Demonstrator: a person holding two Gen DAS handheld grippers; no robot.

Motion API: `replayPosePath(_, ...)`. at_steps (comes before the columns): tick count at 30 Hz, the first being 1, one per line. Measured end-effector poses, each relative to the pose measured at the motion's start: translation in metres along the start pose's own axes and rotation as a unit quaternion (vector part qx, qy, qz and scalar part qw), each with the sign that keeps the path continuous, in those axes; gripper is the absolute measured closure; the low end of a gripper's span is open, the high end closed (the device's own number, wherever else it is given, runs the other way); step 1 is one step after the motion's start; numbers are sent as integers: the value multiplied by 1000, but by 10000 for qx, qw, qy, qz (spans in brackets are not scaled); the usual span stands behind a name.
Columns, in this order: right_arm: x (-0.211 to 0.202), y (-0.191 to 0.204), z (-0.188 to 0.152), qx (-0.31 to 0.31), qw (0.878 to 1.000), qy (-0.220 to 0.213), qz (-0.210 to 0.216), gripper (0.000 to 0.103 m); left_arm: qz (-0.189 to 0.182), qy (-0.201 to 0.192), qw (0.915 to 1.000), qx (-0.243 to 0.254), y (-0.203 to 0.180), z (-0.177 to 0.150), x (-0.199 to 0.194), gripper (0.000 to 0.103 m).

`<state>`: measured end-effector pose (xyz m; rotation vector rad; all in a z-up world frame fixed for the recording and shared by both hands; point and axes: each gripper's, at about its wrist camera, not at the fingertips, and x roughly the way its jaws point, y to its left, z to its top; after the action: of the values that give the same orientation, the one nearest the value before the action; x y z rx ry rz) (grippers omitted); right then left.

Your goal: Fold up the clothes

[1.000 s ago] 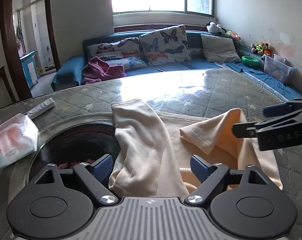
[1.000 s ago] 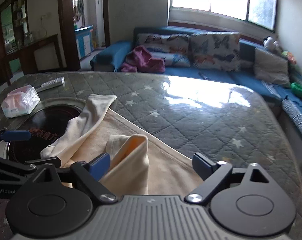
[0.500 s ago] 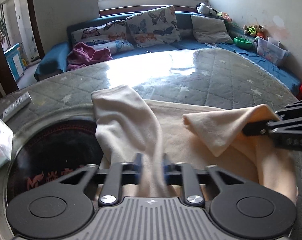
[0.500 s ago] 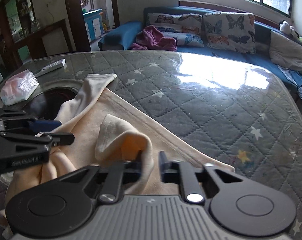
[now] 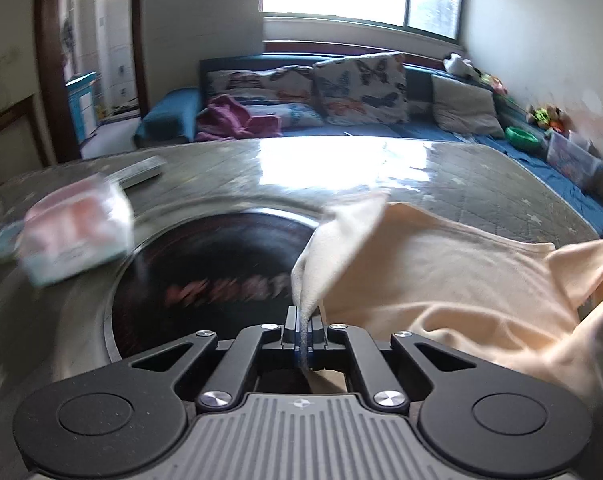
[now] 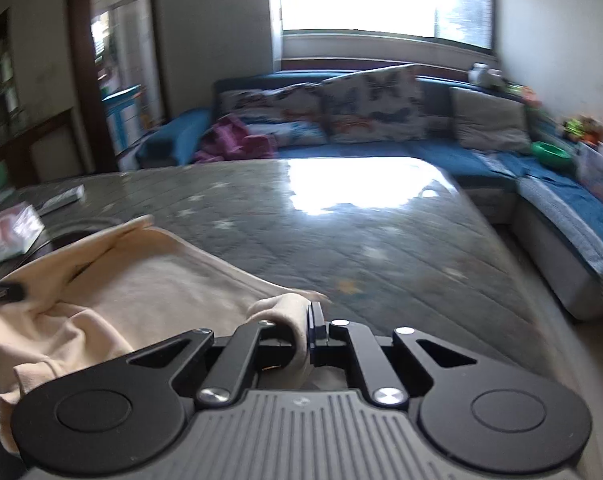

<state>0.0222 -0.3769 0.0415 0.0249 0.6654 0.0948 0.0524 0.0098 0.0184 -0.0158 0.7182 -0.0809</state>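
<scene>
A cream-coloured garment (image 5: 441, 276) lies rumpled on the grey quilted table (image 5: 481, 168). My left gripper (image 5: 303, 330) is shut on its left edge, and the cloth rises in a taut fold from between the pads. In the right wrist view the same garment (image 6: 141, 280) spreads to the left, and my right gripper (image 6: 307, 330) is shut on a bunched fold of its right edge. The tip of the left gripper (image 6: 5, 294) shows at the far left of that view, against the cloth. Both views are blurred by motion.
A round dark inset (image 5: 205, 272) sits in the table under the garment's left side. A tissue pack (image 5: 73, 232) and a remote control (image 5: 141, 170) lie at the left. A blue sofa (image 6: 481, 156) with cushions and a purple cloth (image 5: 233, 120) runs behind and to the right.
Both grippers went from open to shut on the garment's edges. They then drew apart, the left one leftward and the right one rightward, stretching the cloth between them.
</scene>
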Motion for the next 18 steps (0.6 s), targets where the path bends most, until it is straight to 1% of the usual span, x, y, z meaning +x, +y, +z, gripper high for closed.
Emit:
replayPosePath(2,-16,-18,-11,240,9994,-62,-227,99,12,54,9999,-119,8,-11,-15,100)
replayPosePath(4,-30,-31,-20,481,9982,-85,-358,99,-15,129,9996,-253,14,-23,-29,100)
replayPosePath(6,-41,-41,-29,681,9967,-95,-433,98,-171,251,9988,-393,19,-36,-42,100)
replayPosePath(7,-42,-46,-35,751,9959,-27,-500,98,-233,329,9982,-441,21,-43,-48,100)
replayPosePath(8,-43,-53,-42,827,9949,63,-582,93,-226,426,9979,-444,21,-50,-51,100)
replayPosePath(9,-43,-59,-49,903,9936,152,-664,83,-234,533,9974,-434,21,-56,-52,100)
replayPosePath(10,-42,-63,-55,947,9925,253,-737,79,-241,638,9968,-424,22,-62,-52,99)
replayPosePath(11,-40,-68,-60,982,9912,357,-807,71,-219,691,9964,-428,22,-65,-53,98)
replayPosePath(12,-37,-75,-67,1056,9895,513,-848,68,-174,724,9963,-434,23,-67,-54,94)
replayPosePath(13,-36,-81,-73,1100,9885,612,-838,67,-168,728,9963,-420,24,-70,-57,92)
replayPosePath(14,-37,-84,-75,1112,9882,659,-823,63,-144,694,9968,-381,23,-70,-60,87)
replayPosePath(15,-39,-85,-78,1069,9886,663,-823,58,-100,630,9975,-307,18,-70,-65,80)
replayPosePath(16,-42,-84,-79,1016,9892,644,-842,55,-98,556,9982,-201,14,-69,-70,75)
replayPosePath(17,-45,-84,-80,990,9891,634,-881,49,-96,483,9987,-96,10,-68,-76,64)
replayPosePath(18,-47,-85,-81,990,9889,630,-908,49,-107,421,9991,-9,6,-69,-82,56)
